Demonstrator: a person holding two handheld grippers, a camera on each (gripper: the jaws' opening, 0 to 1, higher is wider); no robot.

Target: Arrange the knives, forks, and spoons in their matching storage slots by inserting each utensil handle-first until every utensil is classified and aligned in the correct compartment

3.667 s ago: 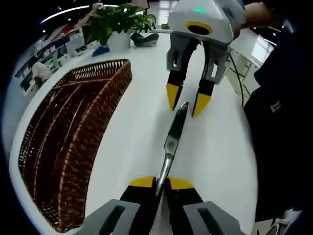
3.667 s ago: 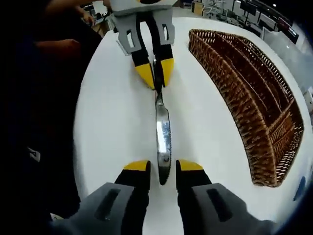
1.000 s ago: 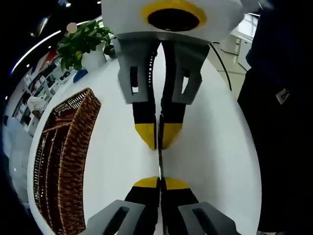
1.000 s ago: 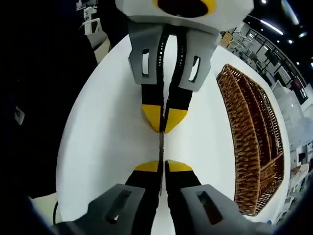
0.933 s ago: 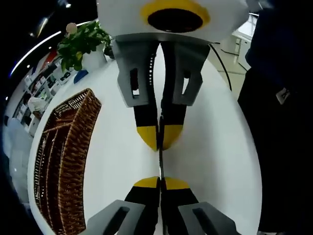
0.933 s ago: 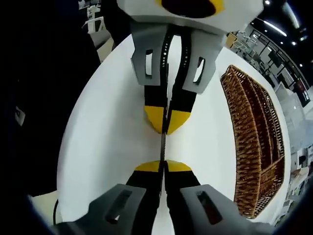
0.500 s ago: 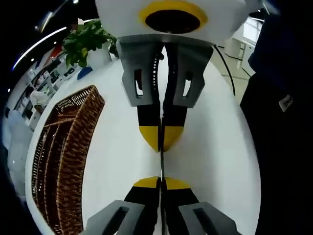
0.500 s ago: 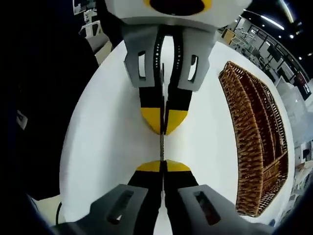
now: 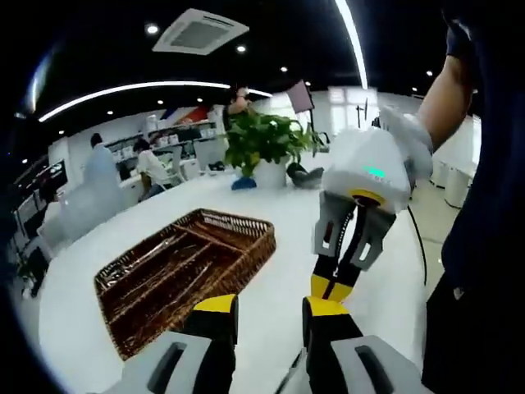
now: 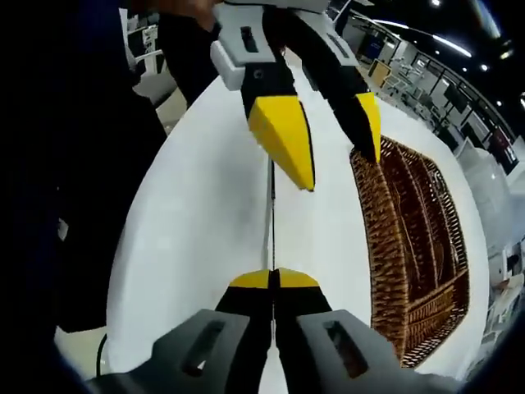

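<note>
A table knife (image 10: 271,215) shows edge-on as a thin line, rising from my right gripper (image 10: 272,279), which is shut on one end of it above the white table (image 10: 197,246). My left gripper (image 10: 343,172) hangs open above the knife's far end, its yellow fingertips (image 10: 283,135) apart and off the knife. In the left gripper view my left gripper (image 9: 271,305) stands open, and the right gripper (image 9: 332,287) faces it, shut. A thin sliver of the knife (image 9: 289,379) shows between the left jaws. The brown wicker utensil basket (image 9: 238,246), also basket (image 10: 410,246), lies on the table with long slots.
A potted plant (image 9: 267,144) and a blue object (image 9: 242,182) stand at the table's far edge. A person's arm and dark clothes (image 9: 480,246) are close on the right. A cable (image 9: 418,242) trails from the right gripper. Several people (image 9: 152,168) sit in the office behind.
My left gripper has let go of the knife, opened and pulled up and away. The right gripper stays shut on the knife, now holding it alone.
</note>
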